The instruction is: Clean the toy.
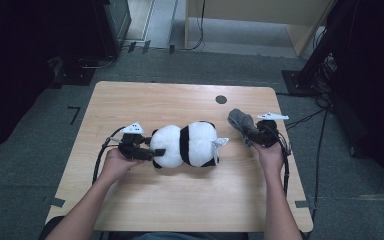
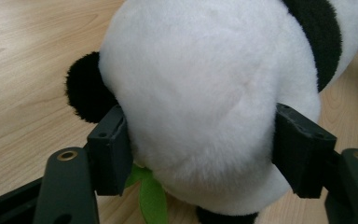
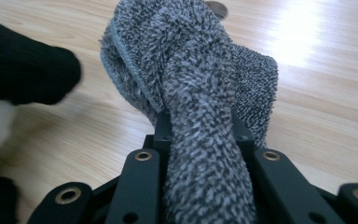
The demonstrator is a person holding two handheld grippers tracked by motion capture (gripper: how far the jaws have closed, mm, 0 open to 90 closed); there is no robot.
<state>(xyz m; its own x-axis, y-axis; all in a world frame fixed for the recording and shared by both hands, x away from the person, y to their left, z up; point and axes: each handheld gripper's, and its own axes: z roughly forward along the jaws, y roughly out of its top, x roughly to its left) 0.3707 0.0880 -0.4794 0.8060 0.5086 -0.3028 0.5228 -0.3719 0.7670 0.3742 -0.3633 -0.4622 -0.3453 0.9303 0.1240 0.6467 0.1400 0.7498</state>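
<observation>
Panda plush [image 1: 187,144] lies mid-table. My left gripper [image 1: 156,152], at its 9 o'clock, has jaws pressed into the white head. My right gripper [image 1: 250,136], at its 3 o'clock, is clamped tight on a grey cloth [image 1: 241,121], probably lifted clear. Both soft, light, squashy; pinch cloth by a fold.
</observation>
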